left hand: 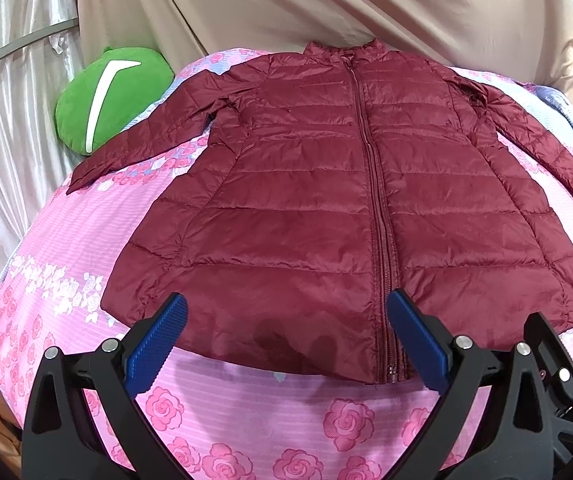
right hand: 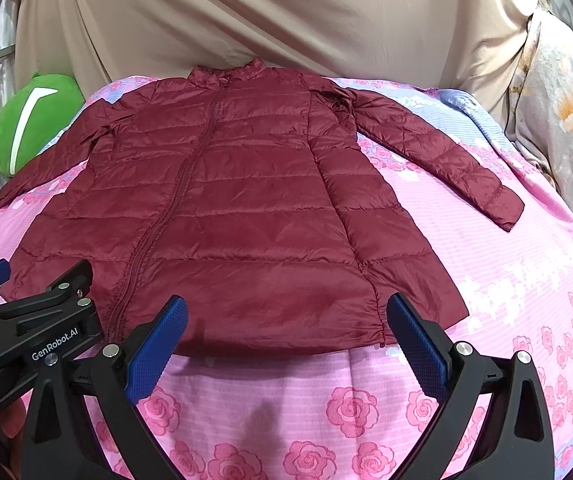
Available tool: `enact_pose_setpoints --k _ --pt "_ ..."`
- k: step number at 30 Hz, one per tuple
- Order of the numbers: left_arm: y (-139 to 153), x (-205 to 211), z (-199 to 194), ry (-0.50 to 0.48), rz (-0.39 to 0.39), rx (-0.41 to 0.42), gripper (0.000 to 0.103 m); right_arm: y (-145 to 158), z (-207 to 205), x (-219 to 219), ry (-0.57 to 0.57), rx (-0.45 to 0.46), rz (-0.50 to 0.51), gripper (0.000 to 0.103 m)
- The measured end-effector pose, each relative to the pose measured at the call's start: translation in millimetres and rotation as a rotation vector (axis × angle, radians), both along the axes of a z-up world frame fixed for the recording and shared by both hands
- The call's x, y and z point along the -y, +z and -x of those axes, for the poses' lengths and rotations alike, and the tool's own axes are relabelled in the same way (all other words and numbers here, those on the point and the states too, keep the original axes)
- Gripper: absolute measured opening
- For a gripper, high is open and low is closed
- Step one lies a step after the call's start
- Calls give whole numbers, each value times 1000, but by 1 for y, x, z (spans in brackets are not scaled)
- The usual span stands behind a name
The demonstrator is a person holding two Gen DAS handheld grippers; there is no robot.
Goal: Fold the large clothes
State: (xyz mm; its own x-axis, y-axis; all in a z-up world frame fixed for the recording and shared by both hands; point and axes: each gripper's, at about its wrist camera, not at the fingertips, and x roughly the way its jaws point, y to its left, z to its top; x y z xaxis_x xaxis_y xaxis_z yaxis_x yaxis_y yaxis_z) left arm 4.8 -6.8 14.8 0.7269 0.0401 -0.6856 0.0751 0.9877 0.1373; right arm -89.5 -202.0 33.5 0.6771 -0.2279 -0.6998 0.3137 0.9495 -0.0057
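The maroon quilted down jacket (left hand: 326,200) lay flat and zipped on the bed's pink rose-print sheet (left hand: 246,408), collar away, hem nearest, its long axis running straight ahead of both grippers. The left gripper (left hand: 286,340) hovered over the hem left of the zipper (left hand: 374,184), fingers spread wide, holding nothing. The right gripper (right hand: 286,340), equally wide and empty, sat nearer the hem's right corner and right sleeve (right hand: 438,152).

jacket (left hand: 326,200) on bedsheet (left hand: 246,412)
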Motion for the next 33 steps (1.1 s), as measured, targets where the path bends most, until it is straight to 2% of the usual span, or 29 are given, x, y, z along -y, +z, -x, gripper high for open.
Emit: enact_pose_setpoints --k 33 --pt "-7 7 -9 -1 -1 -17 97 -6 -7 5 -12 -21 -5 98"
